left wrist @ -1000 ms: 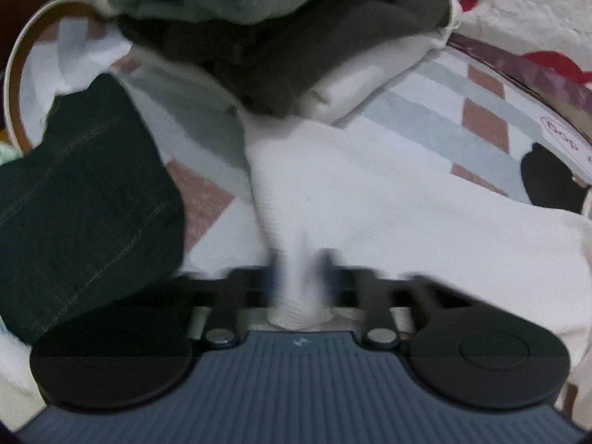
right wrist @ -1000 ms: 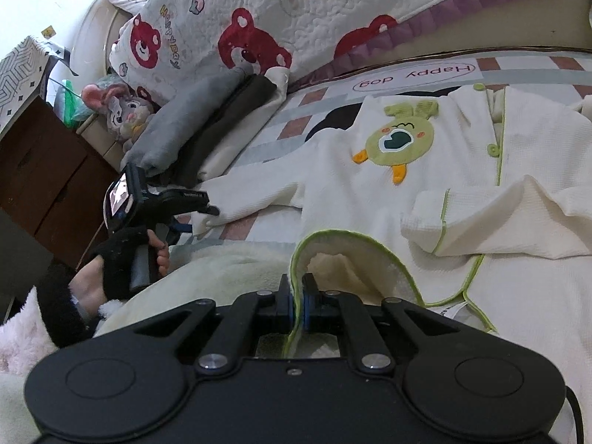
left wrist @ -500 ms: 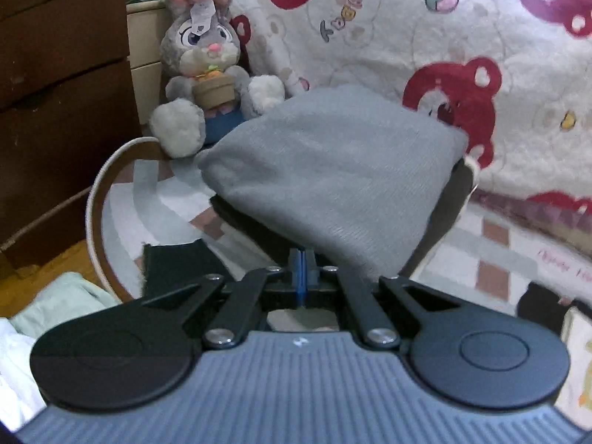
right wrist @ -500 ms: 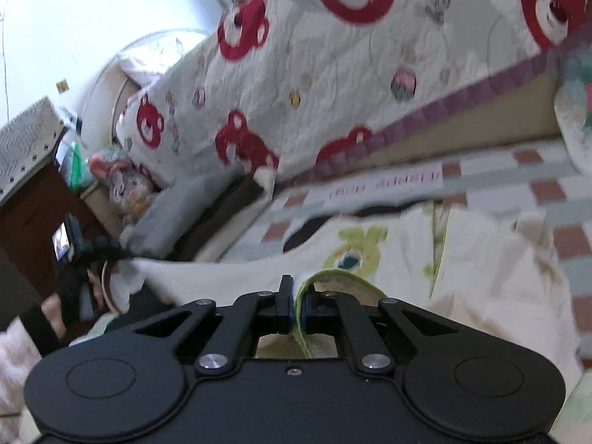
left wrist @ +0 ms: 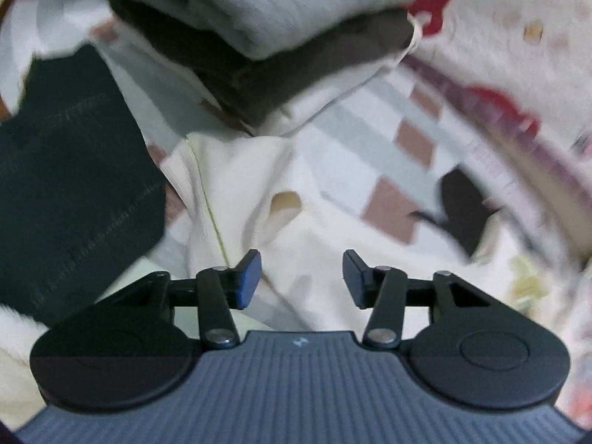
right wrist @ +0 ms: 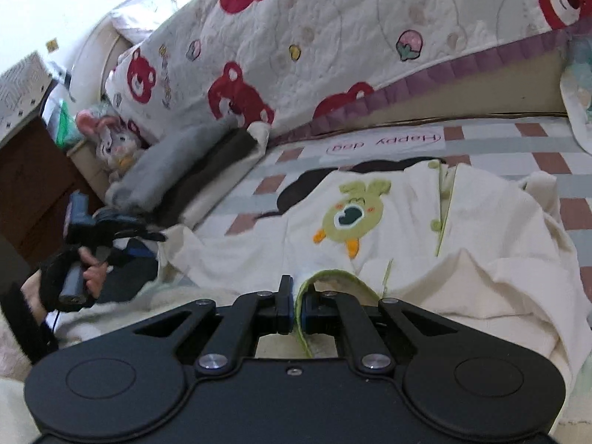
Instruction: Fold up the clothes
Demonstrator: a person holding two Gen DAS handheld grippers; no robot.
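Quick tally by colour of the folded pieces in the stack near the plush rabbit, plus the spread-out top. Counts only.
Grey folded piece: 1
Dark brown folded piece: 1
White folded piece: 1
Cream pajama top, spread out, hem in the right gripper: 1
Total: 4

- right gripper pinched closed on green-trimmed hem of cream pajama top
- top lies spread on checked bedsheet, green cartoon patch up
- left gripper held in hand at far left, near folded clothes pile; fingers blurred
- bear-print quilt behind
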